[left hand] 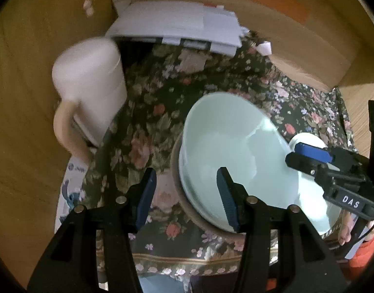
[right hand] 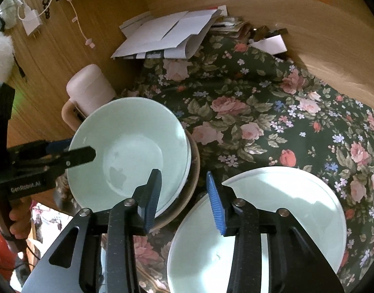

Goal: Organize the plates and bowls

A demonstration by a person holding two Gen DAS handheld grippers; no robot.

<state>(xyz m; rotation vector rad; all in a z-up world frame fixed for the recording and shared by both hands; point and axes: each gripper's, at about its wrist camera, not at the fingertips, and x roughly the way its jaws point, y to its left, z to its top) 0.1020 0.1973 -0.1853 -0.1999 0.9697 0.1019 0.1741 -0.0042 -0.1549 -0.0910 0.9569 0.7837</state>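
A stack of pale green bowls [left hand: 235,151] sits on a brown plate [left hand: 184,205] on the flowered cloth; it also shows in the right wrist view [right hand: 130,151]. My left gripper [left hand: 187,195] is open and empty over the stack's left rim, one finger above the bowl, the other over the cloth. My right gripper [right hand: 184,200] is open and empty, between the bowl stack and a pale green plate [right hand: 284,219] stacked on a white plate at lower right. The right gripper also shows in the left wrist view [left hand: 309,156] at the bowls' right edge.
A pink lidded mug [left hand: 89,90] stands left of the bowls by the wooden wall. A pile of white papers [left hand: 177,29] lies at the back. A wooden wall [right hand: 321,56] curves round the back right. Flowered cloth [right hand: 272,122] lies open to the right.
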